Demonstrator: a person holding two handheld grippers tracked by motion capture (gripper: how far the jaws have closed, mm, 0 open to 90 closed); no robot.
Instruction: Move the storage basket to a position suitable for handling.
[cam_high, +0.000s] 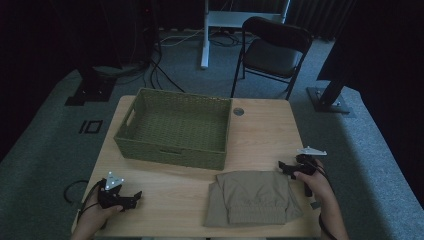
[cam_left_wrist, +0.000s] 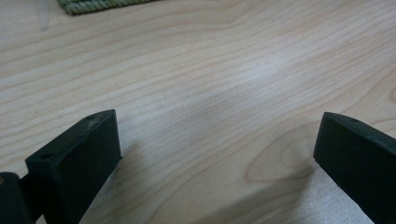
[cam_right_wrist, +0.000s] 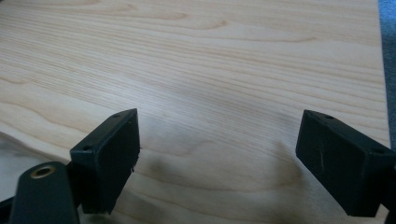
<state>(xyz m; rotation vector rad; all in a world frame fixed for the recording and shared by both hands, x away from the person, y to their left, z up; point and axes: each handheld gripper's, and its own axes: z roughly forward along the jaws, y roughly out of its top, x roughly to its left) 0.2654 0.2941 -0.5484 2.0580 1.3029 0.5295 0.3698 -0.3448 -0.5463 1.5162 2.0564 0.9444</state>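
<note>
A folded khaki garment (cam_high: 252, 197) lies at the table's front, right of centre. A green woven basket (cam_high: 175, 127) with nothing inside stands at the back left of the wooden table (cam_high: 265, 130). My left gripper (cam_high: 136, 196) rests low at the front left corner, held by a hand, its jaws pointing right toward the garment. Its jaws stand wide apart over bare wood (cam_left_wrist: 219, 140). My right gripper (cam_high: 283, 166) sits just right of the garment's top corner, jaws pointing left. It is open too, with bare wood (cam_right_wrist: 217, 144) between the pads.
A corner of the basket (cam_left_wrist: 93, 4) shows at the top of the left gripper view. A round cable hole (cam_high: 238, 111) sits in the table behind the basket. A black folding chair (cam_high: 274, 50) and white desk legs (cam_high: 205, 35) stand beyond the table. Table's right edge (cam_right_wrist: 384, 70) is close.
</note>
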